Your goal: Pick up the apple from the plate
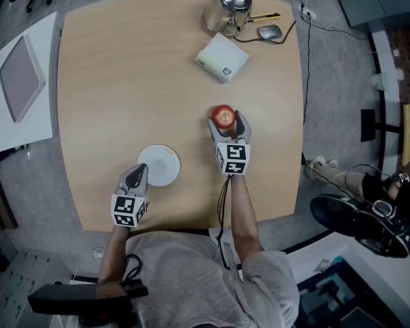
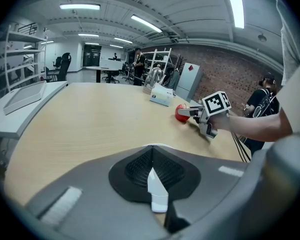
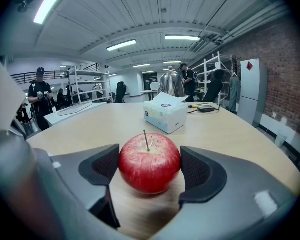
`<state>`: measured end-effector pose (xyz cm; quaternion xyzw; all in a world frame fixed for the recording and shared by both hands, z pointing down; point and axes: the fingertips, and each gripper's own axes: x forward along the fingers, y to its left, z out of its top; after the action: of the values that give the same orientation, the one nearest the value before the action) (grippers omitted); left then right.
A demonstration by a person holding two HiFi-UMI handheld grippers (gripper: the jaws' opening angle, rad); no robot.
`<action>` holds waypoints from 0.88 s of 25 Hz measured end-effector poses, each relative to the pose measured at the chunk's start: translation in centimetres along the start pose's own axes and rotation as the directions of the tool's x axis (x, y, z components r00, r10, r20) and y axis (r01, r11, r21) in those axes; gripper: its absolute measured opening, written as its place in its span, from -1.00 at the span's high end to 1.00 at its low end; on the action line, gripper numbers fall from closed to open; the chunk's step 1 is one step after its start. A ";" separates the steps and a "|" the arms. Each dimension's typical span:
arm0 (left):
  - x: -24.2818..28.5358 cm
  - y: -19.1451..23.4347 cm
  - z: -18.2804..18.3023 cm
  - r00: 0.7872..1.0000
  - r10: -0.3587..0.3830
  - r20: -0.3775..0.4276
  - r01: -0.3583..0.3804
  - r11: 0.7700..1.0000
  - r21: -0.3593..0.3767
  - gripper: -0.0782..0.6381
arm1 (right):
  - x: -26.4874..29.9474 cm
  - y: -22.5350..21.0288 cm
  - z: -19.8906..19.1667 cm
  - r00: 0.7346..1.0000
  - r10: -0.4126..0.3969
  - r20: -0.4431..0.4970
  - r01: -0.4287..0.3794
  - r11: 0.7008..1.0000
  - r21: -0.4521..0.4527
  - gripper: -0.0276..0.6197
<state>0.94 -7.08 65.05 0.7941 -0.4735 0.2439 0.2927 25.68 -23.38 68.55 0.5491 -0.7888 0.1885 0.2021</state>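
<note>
The desk (image 1: 123,80) is viewed steeply from above by the head view. The apple (image 3: 149,163), shared by all views, is framed very near by the right gripper view, farther off by the left.

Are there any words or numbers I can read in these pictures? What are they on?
No words or numbers can be read.
Tissue box: round mark on its side, too small to read.
Marker cubes on the left gripper and right gripper: black-and-white squares, no letters.

L claw (image 1: 141,169) closed, R claw (image 1: 225,119) mid-grasp
</note>
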 end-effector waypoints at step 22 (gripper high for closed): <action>-0.5 0.2 0.1 1.000 -0.008 0.015 0.008 1.000 -0.006 0.73 | -0.2 0.0 -0.1 0.999 -0.033 0.011 0.033 0.999 0.014 -0.30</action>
<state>0.54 -6.90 64.65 0.7970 -0.4732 0.2351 0.2926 25.79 -23.15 68.50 0.5645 -0.7794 0.1873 0.1969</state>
